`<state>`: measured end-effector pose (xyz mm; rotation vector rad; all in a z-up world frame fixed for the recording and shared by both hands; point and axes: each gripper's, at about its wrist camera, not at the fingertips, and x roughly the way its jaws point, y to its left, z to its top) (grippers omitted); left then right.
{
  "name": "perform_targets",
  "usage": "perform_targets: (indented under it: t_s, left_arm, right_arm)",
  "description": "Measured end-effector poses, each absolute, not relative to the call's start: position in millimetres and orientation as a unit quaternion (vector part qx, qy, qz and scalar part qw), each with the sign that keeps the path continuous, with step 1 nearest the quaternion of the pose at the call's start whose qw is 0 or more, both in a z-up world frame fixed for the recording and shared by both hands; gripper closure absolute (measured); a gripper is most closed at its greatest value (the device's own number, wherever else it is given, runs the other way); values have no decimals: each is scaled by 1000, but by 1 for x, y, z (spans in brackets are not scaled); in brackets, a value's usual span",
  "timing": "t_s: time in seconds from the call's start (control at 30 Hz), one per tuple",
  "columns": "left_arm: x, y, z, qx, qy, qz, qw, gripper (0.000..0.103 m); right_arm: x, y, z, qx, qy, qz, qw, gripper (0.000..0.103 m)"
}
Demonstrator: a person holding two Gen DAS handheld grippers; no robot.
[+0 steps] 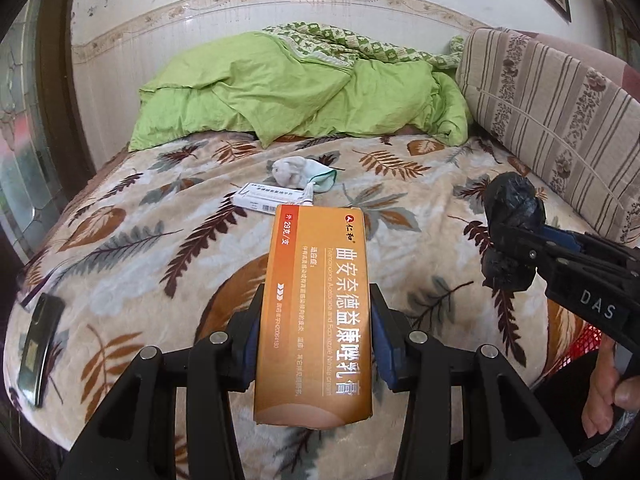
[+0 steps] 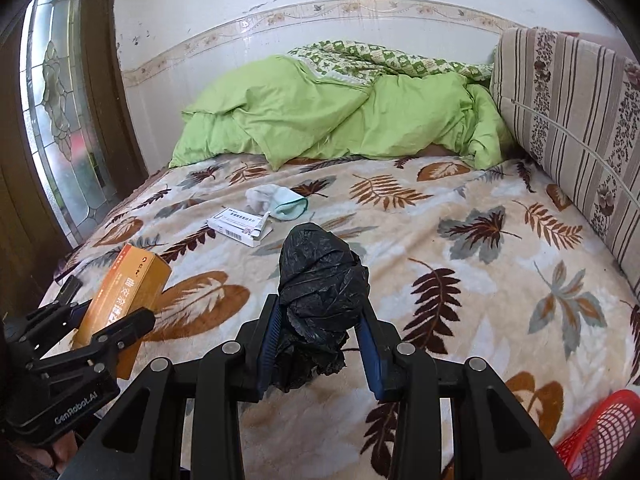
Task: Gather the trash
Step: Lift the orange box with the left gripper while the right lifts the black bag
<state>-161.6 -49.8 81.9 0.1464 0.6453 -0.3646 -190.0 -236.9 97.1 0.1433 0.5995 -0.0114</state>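
Note:
My left gripper [image 1: 316, 312] is shut on an orange medicine box [image 1: 316, 300], held lengthwise above the leaf-patterned bed; the right wrist view shows the same box [image 2: 128, 296] at lower left. My right gripper [image 2: 318, 320] is shut on a crumpled black plastic bag [image 2: 320, 292], which appears at the right of the left wrist view [image 1: 514, 216]. On the blanket farther back lie a white medicine box with a small tube [image 2: 240, 228] [image 1: 264, 198] and a crumpled white and green mask [image 2: 276, 200] [image 1: 300, 172].
A red mesh basket [image 2: 600, 436] sits at the bed's near right corner. A dark phone [image 1: 38, 340] lies at the left edge of the bed. A green quilt [image 2: 332, 116] is piled at the back, with a striped cushion [image 2: 572, 128] along the right and a glass door [image 2: 56, 112] on the left.

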Motion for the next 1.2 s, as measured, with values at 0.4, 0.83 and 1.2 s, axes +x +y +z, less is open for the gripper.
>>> perform_targets:
  t_s: [0.4,0.83,1.2]
  left_arm:
    - [-161,-51,70,107,300,-140,938,58]
    - [-159,-49,67,103,304,-140,937,58]
    - [-160,-50,67,103,304,-139,937,58]
  right_arm:
    - [-189,-235,95,63,295,-12,953,64]
    - [-182,-228,91,52,305,-15,951,64]
    - [-181,-230,90,59,306,-16,950,64]
